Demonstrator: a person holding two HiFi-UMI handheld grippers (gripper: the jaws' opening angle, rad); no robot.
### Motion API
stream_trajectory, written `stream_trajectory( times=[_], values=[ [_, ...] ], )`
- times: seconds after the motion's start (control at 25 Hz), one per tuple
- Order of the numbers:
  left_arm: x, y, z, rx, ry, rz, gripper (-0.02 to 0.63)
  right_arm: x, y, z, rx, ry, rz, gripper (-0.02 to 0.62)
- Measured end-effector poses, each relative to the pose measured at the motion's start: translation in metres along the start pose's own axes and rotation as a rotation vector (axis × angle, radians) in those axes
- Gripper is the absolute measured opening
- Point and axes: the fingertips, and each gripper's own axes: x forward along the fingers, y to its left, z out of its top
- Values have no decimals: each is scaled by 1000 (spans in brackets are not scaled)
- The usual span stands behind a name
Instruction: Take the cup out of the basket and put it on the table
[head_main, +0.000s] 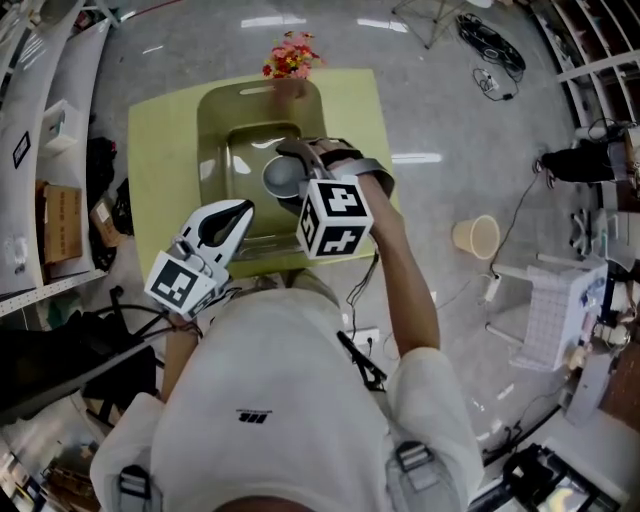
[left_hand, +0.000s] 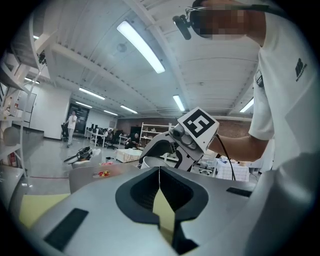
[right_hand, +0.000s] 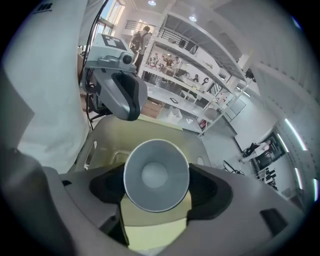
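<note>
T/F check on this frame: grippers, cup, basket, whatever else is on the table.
1. The right gripper is closed on the cup. True.
2. The left gripper has its jaws wide apart. False: they are together, with nothing between them.
3. The cup stands on the table. False: it is held in the air over the basket.
4. Flowers sit at the table's far edge, beyond the basket. True.
5. The basket is on the floor. False: it rests on the table.
</note>
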Motion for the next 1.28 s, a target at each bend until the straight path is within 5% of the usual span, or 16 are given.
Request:
stream_trajectory(
  times=[0.6, 1.28],
  values=[
    [36, -34, 3, 24, 11, -143, 12, -61, 2, -47, 100, 72, -117, 359],
    [86, -89, 1, 61, 44, -333, 12, -85, 51, -152, 343, 195, -182, 359]
  ],
)
